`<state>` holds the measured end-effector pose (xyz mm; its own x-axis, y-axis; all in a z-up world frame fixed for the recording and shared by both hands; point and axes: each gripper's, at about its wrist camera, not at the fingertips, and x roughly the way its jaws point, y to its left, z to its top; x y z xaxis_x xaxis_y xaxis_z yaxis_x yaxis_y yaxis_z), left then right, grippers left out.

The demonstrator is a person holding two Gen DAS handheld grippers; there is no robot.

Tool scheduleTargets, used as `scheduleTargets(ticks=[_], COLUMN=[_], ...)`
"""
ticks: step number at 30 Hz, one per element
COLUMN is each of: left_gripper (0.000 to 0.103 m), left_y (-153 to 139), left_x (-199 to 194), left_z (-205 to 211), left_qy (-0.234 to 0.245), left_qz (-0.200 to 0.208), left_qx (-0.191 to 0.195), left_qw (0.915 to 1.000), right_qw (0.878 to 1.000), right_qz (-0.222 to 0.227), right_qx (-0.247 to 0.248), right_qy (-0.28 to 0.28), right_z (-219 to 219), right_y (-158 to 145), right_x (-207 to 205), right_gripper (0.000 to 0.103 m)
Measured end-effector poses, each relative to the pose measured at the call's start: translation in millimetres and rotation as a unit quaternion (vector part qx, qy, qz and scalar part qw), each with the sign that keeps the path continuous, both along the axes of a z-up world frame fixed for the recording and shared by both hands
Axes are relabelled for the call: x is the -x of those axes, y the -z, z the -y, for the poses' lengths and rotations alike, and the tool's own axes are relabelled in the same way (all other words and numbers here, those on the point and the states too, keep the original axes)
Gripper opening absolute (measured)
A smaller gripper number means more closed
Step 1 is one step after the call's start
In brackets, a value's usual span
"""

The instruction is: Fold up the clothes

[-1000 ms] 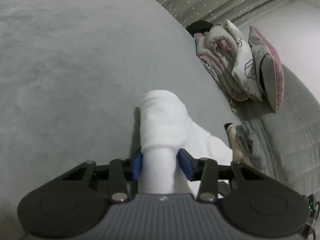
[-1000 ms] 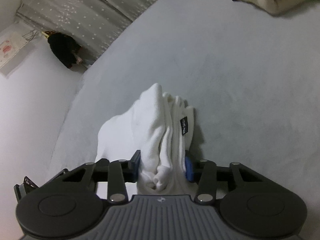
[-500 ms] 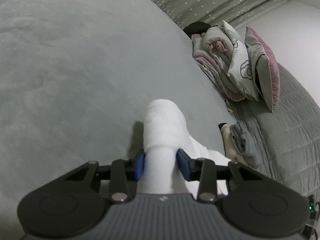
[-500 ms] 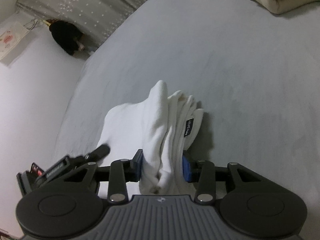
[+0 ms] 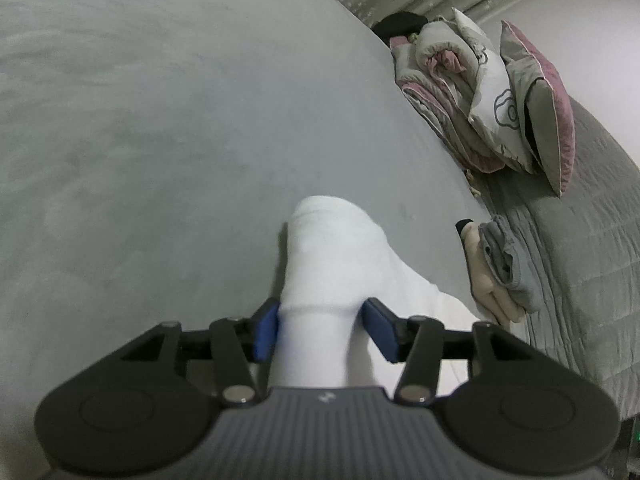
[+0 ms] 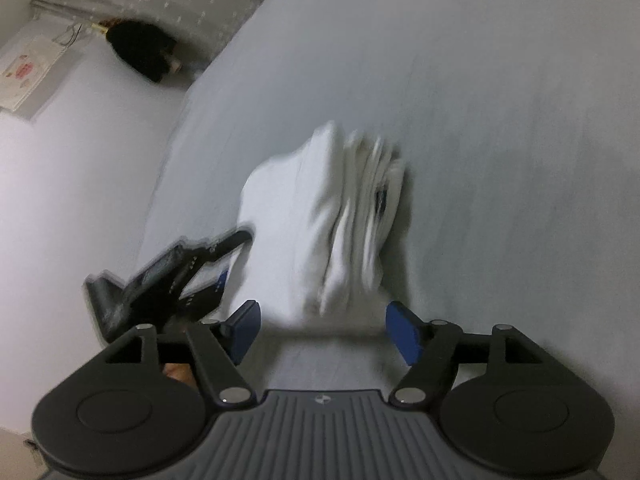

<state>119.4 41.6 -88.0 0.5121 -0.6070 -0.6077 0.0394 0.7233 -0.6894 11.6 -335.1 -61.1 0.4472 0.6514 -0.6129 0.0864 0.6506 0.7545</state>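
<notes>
A folded white garment (image 5: 332,256) lies on the grey bed surface (image 5: 140,140), its near end running between the blue pads of my left gripper (image 5: 322,332). Those jaws are opening: the left pad still brushes the cloth, the right pad stands apart from it. In the blurred right wrist view the same garment (image 6: 340,208) lies as a layered bundle with a dark label at its right edge. My right gripper (image 6: 324,332) is opening wide, and its pads are clear of the cloth on both sides. The left gripper (image 6: 180,276) shows at the garment's left side.
Folded grey-and-pink bedding and pillows (image 5: 480,96) are stacked at the far right. A small stack of folded grey and beige clothes (image 5: 496,268) sits beside a quilted grey cover (image 5: 580,260). A black object (image 6: 140,50) lies by the dotted curtain.
Both grippers were shut on the white garment; their jaws have now spread off it. The right gripper has drawn back, and the left gripper has come into its view.
</notes>
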Motion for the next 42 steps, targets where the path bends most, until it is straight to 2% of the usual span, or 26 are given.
scheduleTargets(ticks=[3, 7, 10, 11, 13, 18, 23, 26, 29, 32, 34, 37, 39, 42], left_gripper=[0.052, 0.048, 0.038, 0.036, 0.031, 0.026, 0.023, 0.022, 0.022, 0.028, 0.044, 0.064, 0.071, 0.073], left_y=[5, 17, 22, 21, 18, 8, 3, 2, -2, -6, -9, -18, -22, -17], left_x=[-12, -24, -24, -22, -17, 2, 29, 41, 48, 46, 42, 35, 27, 11], left_z=[-2, -6, -5, -3, -1, -4, 2, 4, 13, 16, 13, 7, 7, 14], left_qy=[-0.007, -0.041, -0.057, -0.060, -0.067, -0.071, -0.046, -0.030, 0.001, 0.013, 0.007, -0.008, -0.007, 0.015], left_qz=[-0.001, -0.012, -0.017, -0.014, -0.012, -0.030, -0.033, -0.043, -0.038, -0.031, -0.028, 0.007, 0.025, 0.027], left_qx=[0.020, 0.062, 0.071, 0.064, 0.054, 0.075, 0.070, 0.082, 0.073, 0.045, 0.031, -0.006, -0.024, -0.020], left_qw=[0.9998, 0.9972, 0.9957, 0.9960, 0.9962, 0.9942, 0.9959, 0.9953, 0.9966, 0.9984, 0.9991, 0.9999, 0.9994, 0.9993], right_qw=[0.999, 0.991, 0.981, 0.979, 0.978, 0.974, 0.974, 0.976, 0.973, 0.970, 0.967, 0.963, 0.961, 0.962], right_qz=[-0.012, -0.014, -0.018, -0.015, -0.007, 0.017, 0.032, 0.058, 0.058, 0.043, 0.037, 0.043, 0.045, 0.033], right_qx=[-0.044, -0.084, -0.112, -0.111, -0.103, -0.079, -0.059, -0.034, -0.040, -0.042, -0.040, -0.030, -0.027, -0.044], right_qy=[0.013, 0.101, 0.159, 0.168, 0.179, 0.210, 0.216, 0.205, 0.218, 0.235, 0.248, 0.264, 0.270, 0.268], right_z=[-14, -20, -11, -9, -8, 7, 28, 32, 36, 37, 38, 40, 42, 45], right_y=[20, 52, 61, 60, 55, 42, 28, 19, 21, 29, 31, 27, 25, 29], right_x=[6, 9, 7, 6, 4, -4, -23, -35, -44, -48, -46, -41, -36, -28], right_gripper=[0.071, 0.070, 0.055, 0.050, 0.047, 0.043, 0.042, 0.042, 0.042, 0.047, 0.053, 0.069, 0.074, 0.074])
